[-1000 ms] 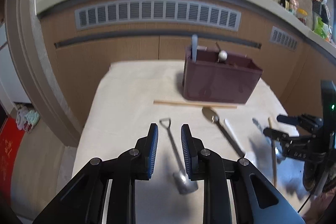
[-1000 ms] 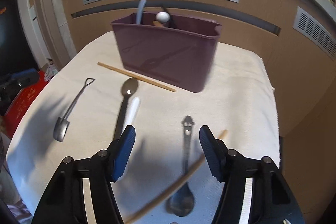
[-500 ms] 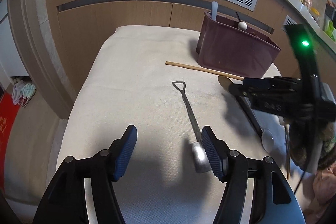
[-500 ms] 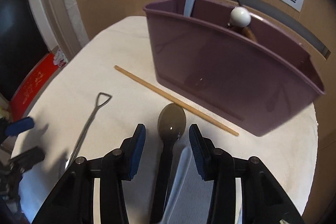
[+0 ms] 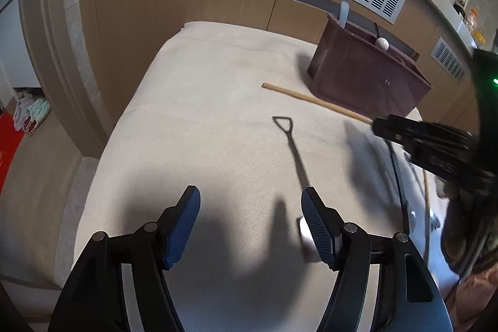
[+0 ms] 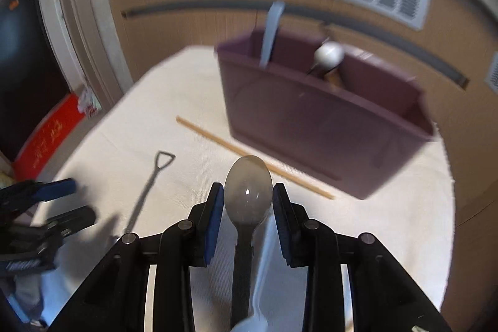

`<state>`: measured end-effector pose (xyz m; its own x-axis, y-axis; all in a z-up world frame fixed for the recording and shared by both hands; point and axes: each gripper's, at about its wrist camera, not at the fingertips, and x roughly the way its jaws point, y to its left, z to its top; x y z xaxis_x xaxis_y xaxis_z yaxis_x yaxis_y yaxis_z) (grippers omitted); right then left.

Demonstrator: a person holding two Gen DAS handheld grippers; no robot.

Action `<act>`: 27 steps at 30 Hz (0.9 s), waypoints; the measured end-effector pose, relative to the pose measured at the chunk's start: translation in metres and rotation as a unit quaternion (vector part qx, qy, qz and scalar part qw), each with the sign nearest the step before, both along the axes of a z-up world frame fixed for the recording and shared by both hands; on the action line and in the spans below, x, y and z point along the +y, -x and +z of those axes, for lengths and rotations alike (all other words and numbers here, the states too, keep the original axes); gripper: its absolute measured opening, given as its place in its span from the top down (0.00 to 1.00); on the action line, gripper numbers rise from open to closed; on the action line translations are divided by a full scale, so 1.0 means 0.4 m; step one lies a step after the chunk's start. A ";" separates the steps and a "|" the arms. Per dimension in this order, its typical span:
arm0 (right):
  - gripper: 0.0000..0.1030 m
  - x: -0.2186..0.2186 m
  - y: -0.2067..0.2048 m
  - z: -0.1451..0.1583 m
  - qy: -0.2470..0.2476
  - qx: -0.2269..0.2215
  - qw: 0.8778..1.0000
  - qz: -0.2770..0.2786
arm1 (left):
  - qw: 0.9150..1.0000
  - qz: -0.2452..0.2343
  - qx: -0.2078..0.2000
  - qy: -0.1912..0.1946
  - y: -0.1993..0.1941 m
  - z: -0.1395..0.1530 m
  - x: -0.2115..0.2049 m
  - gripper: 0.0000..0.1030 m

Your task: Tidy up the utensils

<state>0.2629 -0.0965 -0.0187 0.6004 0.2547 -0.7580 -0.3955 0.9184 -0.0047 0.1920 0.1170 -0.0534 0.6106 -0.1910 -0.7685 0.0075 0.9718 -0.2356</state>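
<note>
We have the right gripper [image 6: 248,207] closing around the dark spoon [image 6: 247,192], whose bowl sits between the blue pads; we cannot tell yet whether they press on it. A white utensil [image 6: 264,263] lies just beside the spoon's handle, partly between the same pads, so we risk pinching both at once and dragging the wrong piece along. The bowl is rounded and smooth, so a grip there may squirt the spoon forward onto the cloth [image 6: 389,223].

Our left gripper [image 5: 250,220] stands wide apart and is opening a little more, with nothing between the pads. The shovel-shaped spoon [image 5: 294,154] lies on the cloth with its scoop end right by the right-hand pad [image 5: 317,226], not centred. If we close from here, we probably nudge it sideways rather than catch it.

The wooden stick [image 5: 314,100] rests in front of the maroon bin [image 5: 367,80], which already holds a few utensils. Both grippers work close together, so we may bump one into the other, or sweep the stick off its place.
</note>
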 end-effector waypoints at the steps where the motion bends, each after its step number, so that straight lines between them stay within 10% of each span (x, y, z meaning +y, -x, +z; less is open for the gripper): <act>1: 0.71 -0.019 0.021 0.019 -0.006 -0.012 1.000 -0.004 | 1.000 -0.007 0.004 0.008 -0.012 0.004 -0.008 0.34; 11: 0.71 -0.138 0.116 0.052 -0.025 -0.061 0.997 -0.032 | 0.987 -0.067 0.147 -0.022 -0.245 -0.005 -0.109 0.35; 21: 0.71 -0.213 0.121 0.045 -0.059 -0.067 0.995 -0.050 | 0.943 -0.139 0.260 -0.154 -0.334 -0.041 -0.221 0.64; 27: 0.71 -0.227 0.139 0.056 -0.070 -0.076 0.993 -0.051 | 0.942 -0.154 0.248 -0.167 -0.292 -0.030 -0.240 0.91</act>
